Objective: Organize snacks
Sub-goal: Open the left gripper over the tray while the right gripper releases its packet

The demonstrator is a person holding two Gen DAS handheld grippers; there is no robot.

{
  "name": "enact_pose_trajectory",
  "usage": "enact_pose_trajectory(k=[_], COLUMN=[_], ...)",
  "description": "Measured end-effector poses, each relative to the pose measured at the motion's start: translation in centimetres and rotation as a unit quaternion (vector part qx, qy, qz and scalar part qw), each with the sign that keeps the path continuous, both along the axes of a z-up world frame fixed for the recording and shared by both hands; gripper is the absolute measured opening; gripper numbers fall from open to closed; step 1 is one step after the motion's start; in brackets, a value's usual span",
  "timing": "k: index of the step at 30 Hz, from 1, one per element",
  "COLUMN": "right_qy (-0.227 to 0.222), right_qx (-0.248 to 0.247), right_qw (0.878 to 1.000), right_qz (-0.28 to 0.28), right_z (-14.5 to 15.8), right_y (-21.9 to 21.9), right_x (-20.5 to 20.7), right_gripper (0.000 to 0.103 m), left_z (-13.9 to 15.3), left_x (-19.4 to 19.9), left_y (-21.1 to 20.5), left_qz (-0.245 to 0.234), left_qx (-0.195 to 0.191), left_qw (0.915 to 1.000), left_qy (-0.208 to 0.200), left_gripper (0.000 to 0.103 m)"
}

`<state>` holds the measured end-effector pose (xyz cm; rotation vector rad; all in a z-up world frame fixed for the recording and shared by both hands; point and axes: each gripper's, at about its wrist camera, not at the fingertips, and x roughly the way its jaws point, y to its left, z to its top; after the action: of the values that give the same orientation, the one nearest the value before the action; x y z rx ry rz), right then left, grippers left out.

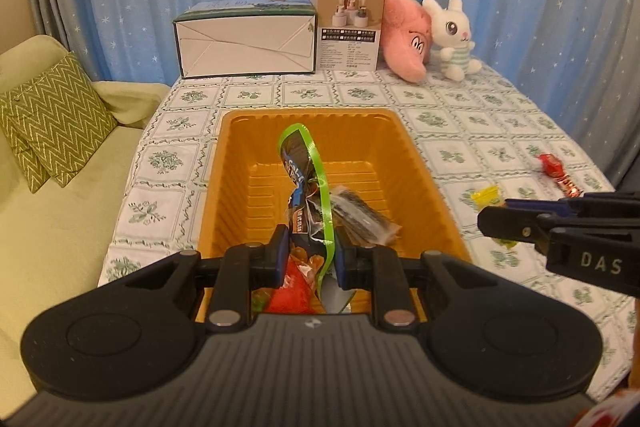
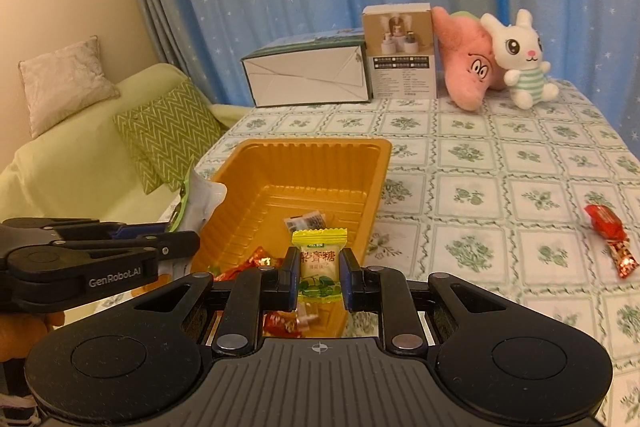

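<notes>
Clamped between the fingers of the left gripper (image 1: 308,259) at the lower centre of the left wrist frame, a dark snack bag with a green edge (image 1: 306,183) is held upright above the orange tray (image 1: 424,171). A small dark packet (image 1: 360,215) is seen inside the tray just right of the bag. At the lower centre of the right wrist frame, the right gripper (image 2: 320,281) is closed on a yellow-topped candy (image 2: 319,265), positioned over the tray's near right corner. Red wrapped sweets (image 2: 256,261) are noted in the tray's near end. One red candy (image 2: 610,239) is left on the patterned tablecloth (image 2: 500,187) at the right edge, well apart from the tray. Two boxes (image 1: 280,35) and plush toys (image 1: 432,35) are recorded at the table's far end.
</notes>
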<state>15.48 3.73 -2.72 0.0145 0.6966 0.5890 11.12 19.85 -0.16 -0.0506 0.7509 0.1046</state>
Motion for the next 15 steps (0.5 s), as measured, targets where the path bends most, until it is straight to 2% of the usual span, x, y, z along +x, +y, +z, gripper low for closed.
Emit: enact_pose_trajectory(k=[4, 15], right_qy=[0.006, 0.024], right_qx=[-0.005, -0.007], right_qw=[1.000, 1.000], right_qz=[0.003, 0.012], right_z=[-0.8, -3.2], right_y=[0.9, 3.0], right_x=[1.2, 3.5], right_gripper=[0.021, 0.021], left_z=[-1.2, -3.5], left_x=[1.3, 3.9], left_y=[0.9, 2.4], left_qz=[-0.003, -0.004], left_qx=[0.015, 0.004], left_qw=[0.9999, 0.9999], left_qy=[0.006, 0.015], left_gripper=[0.020, 0.020])
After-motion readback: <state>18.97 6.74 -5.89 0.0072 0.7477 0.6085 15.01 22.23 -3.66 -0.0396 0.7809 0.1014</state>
